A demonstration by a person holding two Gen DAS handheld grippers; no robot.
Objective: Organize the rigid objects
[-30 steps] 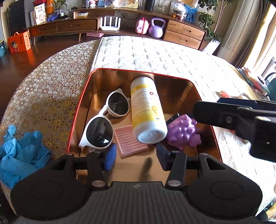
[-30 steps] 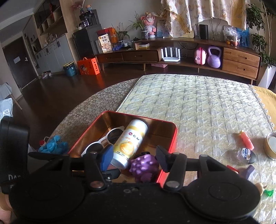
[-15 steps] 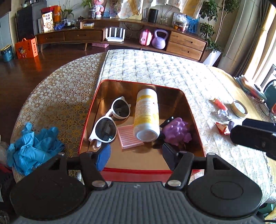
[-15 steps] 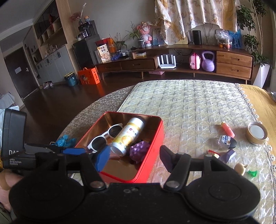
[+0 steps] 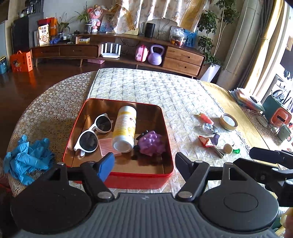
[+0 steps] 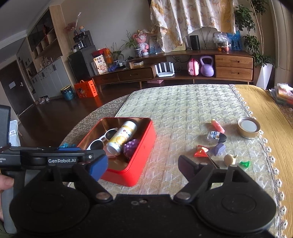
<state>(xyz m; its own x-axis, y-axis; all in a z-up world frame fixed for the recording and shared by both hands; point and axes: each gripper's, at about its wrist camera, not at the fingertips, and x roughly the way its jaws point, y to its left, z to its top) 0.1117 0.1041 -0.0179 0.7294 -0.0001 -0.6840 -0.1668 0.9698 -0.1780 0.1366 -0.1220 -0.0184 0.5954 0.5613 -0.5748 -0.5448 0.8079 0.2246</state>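
This was a home, a living room. A long low wooden sideboard [image 6: 172, 71] with drawers ran along the far wall, crowded with potted plants [image 6: 134, 46], a doll [image 6: 142, 43], a speaker [image 6: 194, 42] and a white router [image 6: 164, 69]. A purple kettlebell [image 6: 207, 65] sat on its lower shelf. Floral curtains [image 6: 190, 16] hung behind, dark wooden floor [image 6: 55, 113] spread below, and a table [image 6: 192, 102] wore patterned cloths.
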